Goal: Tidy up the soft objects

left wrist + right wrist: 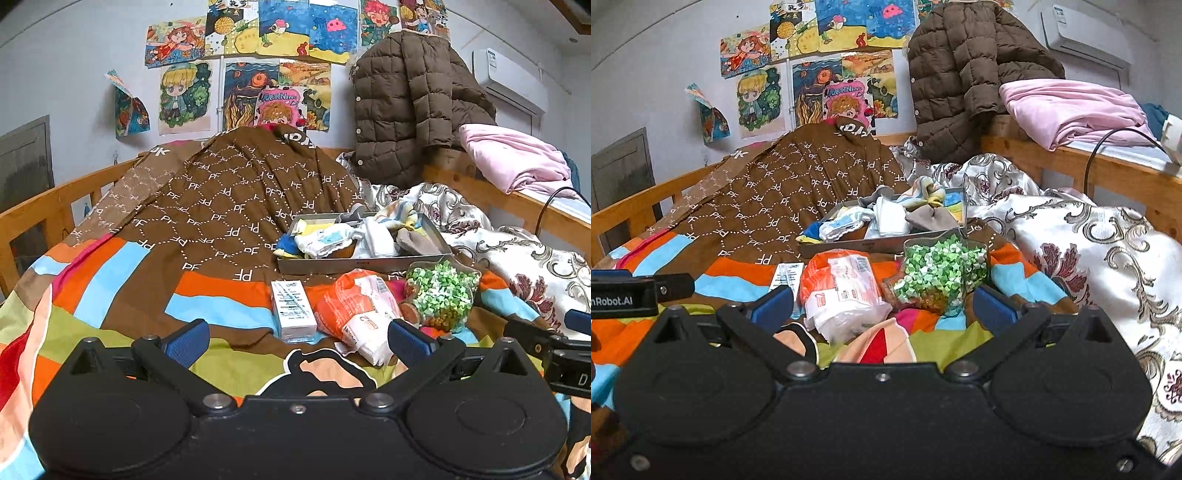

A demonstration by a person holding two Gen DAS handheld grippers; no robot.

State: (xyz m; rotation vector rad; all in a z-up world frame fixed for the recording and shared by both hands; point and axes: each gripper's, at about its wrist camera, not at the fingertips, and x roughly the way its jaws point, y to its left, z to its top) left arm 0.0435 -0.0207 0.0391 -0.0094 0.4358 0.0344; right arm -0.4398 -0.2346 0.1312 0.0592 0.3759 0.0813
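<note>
A grey metal tray [354, 264] [849, 245] full of socks and small cloths [332, 240] [882, 218] sits on the bed. In front of it lie a white box [293, 308] [785, 275], an orange-and-white soft pack [360, 314] [842, 291] and a clear bag of green and white pieces [441, 291] [940, 273]. My left gripper [299, 341] is open and empty, just short of the box and pack. My right gripper [882, 308] is open and empty, its fingers either side of the pack and bag.
A colourful striped quilt [122, 280] covers the bed, with a brown PF-patterned cover [229, 199] behind. A white floral blanket [1089, 251] lies at the right. A brown puffer jacket [406, 107] and pink cloth [513, 158] rest on the wooden rail.
</note>
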